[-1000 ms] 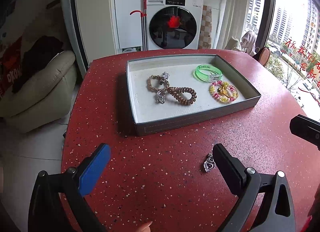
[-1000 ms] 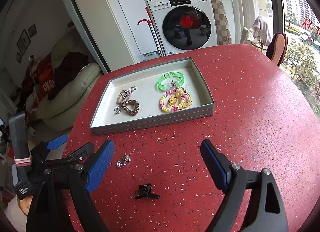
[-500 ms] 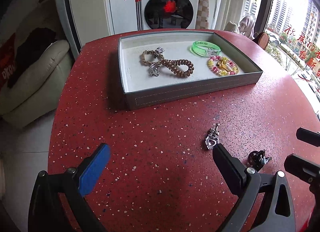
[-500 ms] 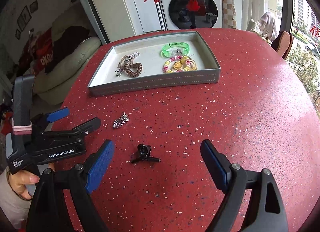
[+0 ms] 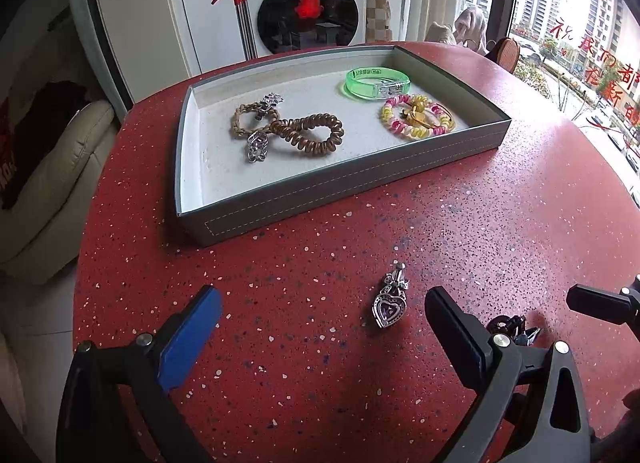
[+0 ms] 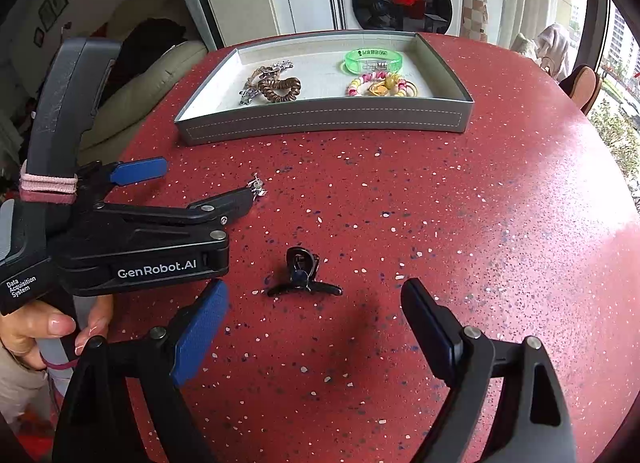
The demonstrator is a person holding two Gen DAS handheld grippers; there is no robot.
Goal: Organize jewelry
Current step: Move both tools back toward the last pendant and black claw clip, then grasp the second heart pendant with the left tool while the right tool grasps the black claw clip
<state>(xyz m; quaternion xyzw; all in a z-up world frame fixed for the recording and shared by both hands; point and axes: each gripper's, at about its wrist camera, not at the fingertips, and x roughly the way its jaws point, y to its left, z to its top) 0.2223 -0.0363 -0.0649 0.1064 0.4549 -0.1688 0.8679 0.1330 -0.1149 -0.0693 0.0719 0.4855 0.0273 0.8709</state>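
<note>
A silver heart pendant (image 5: 390,303) lies on the red table between my left gripper's open fingers, nearer the right one. My left gripper (image 5: 320,323) is open and empty; it also shows in the right wrist view (image 6: 188,187), where the pendant (image 6: 257,185) peeks out past one finger. A black claw hair clip (image 6: 303,272) lies just ahead of my open, empty right gripper (image 6: 316,315); it also shows in the left wrist view (image 5: 512,327). The grey tray (image 5: 340,191) holds a green bangle (image 5: 376,81), a brown coil tie (image 5: 308,135), a braided bracelet (image 5: 252,115) and a pink-yellow coil (image 5: 416,115).
The red speckled round table (image 6: 480,203) drops off at its left edge toward a cream sofa (image 5: 52,167). A washing machine (image 5: 308,3) stands behind the table. A chair back (image 6: 582,87) stands at the far right.
Both grippers have moved forward and down toward the table. The pendant now lies between my left fingers, and the hair clip lies closer to my right gripper.
</note>
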